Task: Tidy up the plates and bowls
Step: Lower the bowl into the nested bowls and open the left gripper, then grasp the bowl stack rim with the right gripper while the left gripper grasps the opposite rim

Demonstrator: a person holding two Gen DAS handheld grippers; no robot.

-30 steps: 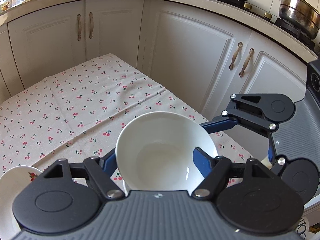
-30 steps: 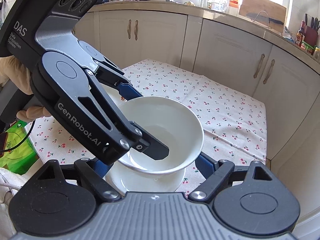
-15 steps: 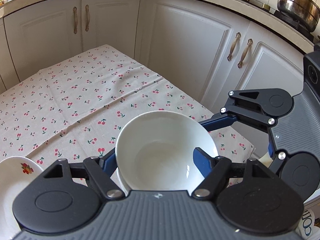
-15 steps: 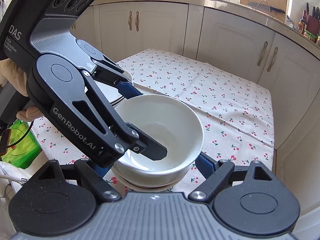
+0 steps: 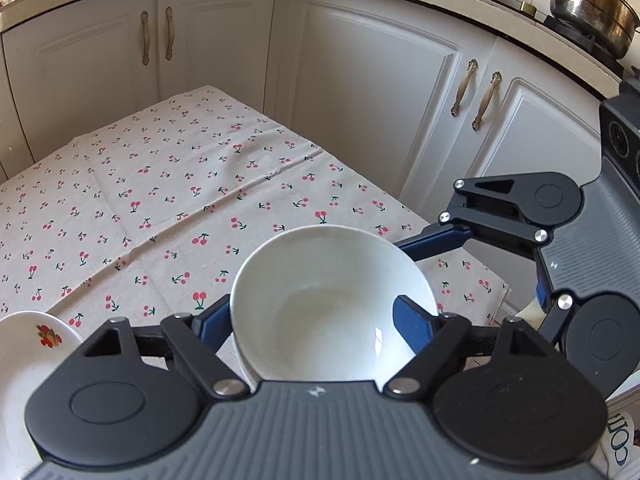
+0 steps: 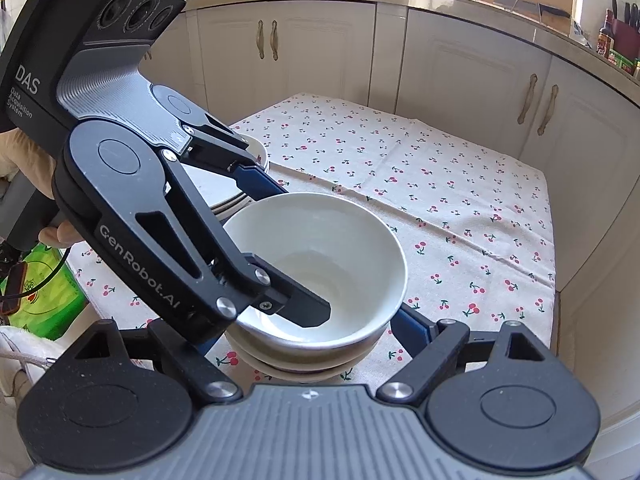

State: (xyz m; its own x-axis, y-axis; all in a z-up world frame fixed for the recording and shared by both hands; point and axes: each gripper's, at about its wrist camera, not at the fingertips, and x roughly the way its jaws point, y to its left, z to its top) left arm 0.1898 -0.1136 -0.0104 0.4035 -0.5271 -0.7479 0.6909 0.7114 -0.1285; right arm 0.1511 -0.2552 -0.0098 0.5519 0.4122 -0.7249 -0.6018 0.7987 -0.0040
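**Bowl nested, but the grip's not off yet**

The white bowl (image 6: 320,256) sits inside another bowl (image 6: 304,364) at the near edge of the table (image 6: 440,200); only the lower one's rim peeks out underneath. The left gripper (image 6: 280,248) has one finger inside the top bowl and one outside by the far-left rim, so it looks clamped on that wall. From its own camera the blue pads (image 5: 412,324) straddle the bowl (image 5: 332,312) the same way.

The right gripper (image 6: 304,332) has its jaws spread wide either side of the stack, not pinching anything as far as I can see. One blue finger (image 6: 416,326) is just beside the lower bowl, whether touching I can't tell.

What I'd worry about:
- Pulling the left one away before letting go would tip the top bowl or drag both toward the table edge, which is close.
- The inner finger could hook the wall on the way out if lifted at an angle.
- The cloth (image 5: 160,200) has creases, so a sideways tug might slide the stack with it.
- The right fingers are near enough to nudge the lower bowl if that hand shifts.

Contents: both bowls look empty. A stack of plates (image 6: 236,196) sits just behind, mostly hidden by the left gripper. A fruit-print plate (image 5: 28,344), also empty, shows at the left.
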